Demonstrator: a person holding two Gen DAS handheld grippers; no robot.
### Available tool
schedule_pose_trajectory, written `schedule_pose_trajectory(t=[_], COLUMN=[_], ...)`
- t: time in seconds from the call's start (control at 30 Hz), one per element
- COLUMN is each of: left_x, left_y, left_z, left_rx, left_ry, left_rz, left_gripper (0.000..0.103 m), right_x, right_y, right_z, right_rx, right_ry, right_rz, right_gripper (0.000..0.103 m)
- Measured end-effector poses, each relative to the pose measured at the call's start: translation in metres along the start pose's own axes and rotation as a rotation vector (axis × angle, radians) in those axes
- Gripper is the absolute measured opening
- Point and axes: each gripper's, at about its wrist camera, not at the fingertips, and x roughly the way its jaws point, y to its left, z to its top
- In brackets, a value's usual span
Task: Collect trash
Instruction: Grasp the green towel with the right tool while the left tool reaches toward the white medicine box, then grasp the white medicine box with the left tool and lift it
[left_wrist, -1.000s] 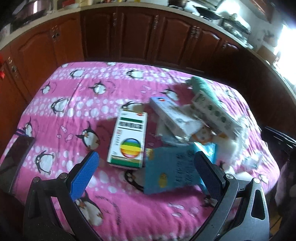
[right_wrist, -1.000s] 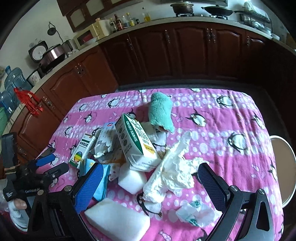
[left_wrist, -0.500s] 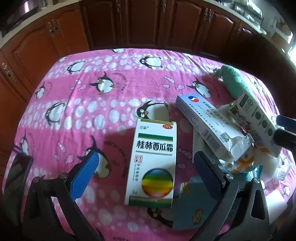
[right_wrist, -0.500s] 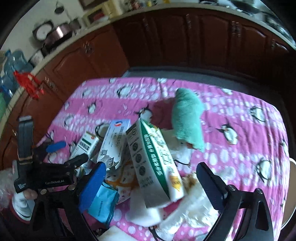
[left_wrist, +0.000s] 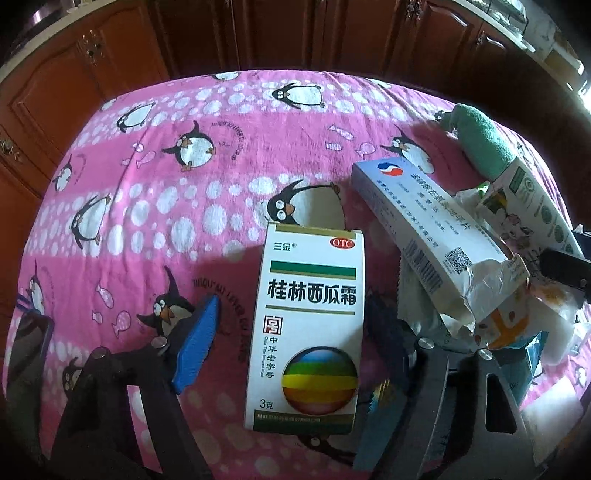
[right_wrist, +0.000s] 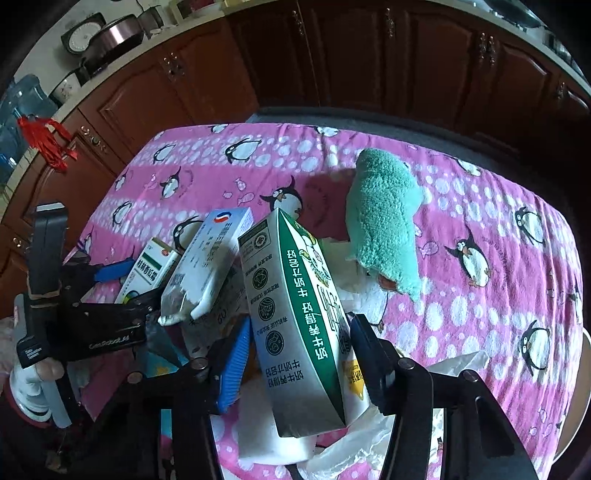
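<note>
A white medicine box (left_wrist: 303, 321) with a rainbow ball lies flat on the pink penguin cloth (left_wrist: 147, 206). My left gripper (left_wrist: 293, 306) straddles it with jaws closing. A gap shows beside the blue left pad (left_wrist: 195, 343), and the right finger is at the box's edge. A green-and-white milk carton (right_wrist: 295, 325) leans on the trash pile, and my right gripper (right_wrist: 301, 323) is closing around it. Its right pad is against the carton, and its left pad (right_wrist: 232, 365) stands slightly off it. The left gripper (right_wrist: 99, 321), in a gloved hand (right_wrist: 29, 380), also appears in the right wrist view.
A torn blue-and-white box (left_wrist: 424, 236) leans against the carton. A teal towel (right_wrist: 384, 221) lies behind. White foam blocks (right_wrist: 273, 439), crumpled tissue (right_wrist: 354, 450) and a blue packet (left_wrist: 384, 417) crowd the pile. Brown cabinets (right_wrist: 332, 66) ring the table. A stool (right_wrist: 580, 398) stands at the right.
Both grippers came down and closer to the pile. The left jaws narrowed around the medicine box, the right jaws around the milk carton. Neither box nor carton has been lifted.
</note>
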Motion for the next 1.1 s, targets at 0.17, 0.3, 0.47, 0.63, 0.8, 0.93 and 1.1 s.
schedule_pose_trajectory(t=[0.17,0.3,0.47,0.63,0.8,0.93,1.1], left_x=[0.001,0.002,0.007,0.005,-0.008,-0.025,-0.047], left_y=[0.004,0.005,0.007,0.011,0.024,0.037,0.028], left_z=[-0.002,-0.002,0.0,0.002,0.002,0.005,0.012], left_rx=[-0.019,-0.017,-0.031,-0.03,-0.074,-0.118,-0.134], left_ry=[-0.001,0.002,0.02,0.018,0.011,-0.017,-0.062], left_rz=[-0.013,-0.009,-0.013,-0.016,-0.046,-0.073,-0.099], left_gripper=[0.078,0.078,0.078,0.078,0.078,0.078,0.078], right_x=[-0.028,-0.028,0.017,0.045,0.062,0.049,0.022], right_y=[-0.017,-0.038,-0.06,-0.071,-0.075,-0.071,-0.072], right_z=[0.008,0.028,0.058,0.07,0.071,0.063,0.054], right_rx=[0.073,0.155,0.196,0.202,0.205,0.193,0.19], right_ry=[-0.086,-0.125,-0.045,-0.004,0.023,-0.038,-0.097], right_rz=[0.05,0.014,-0.087,-0.104,-0.052,-0.041,-0.014], right_gripper=[0.073,0.074,0.076,0.076,0.04,0.035,0.034])
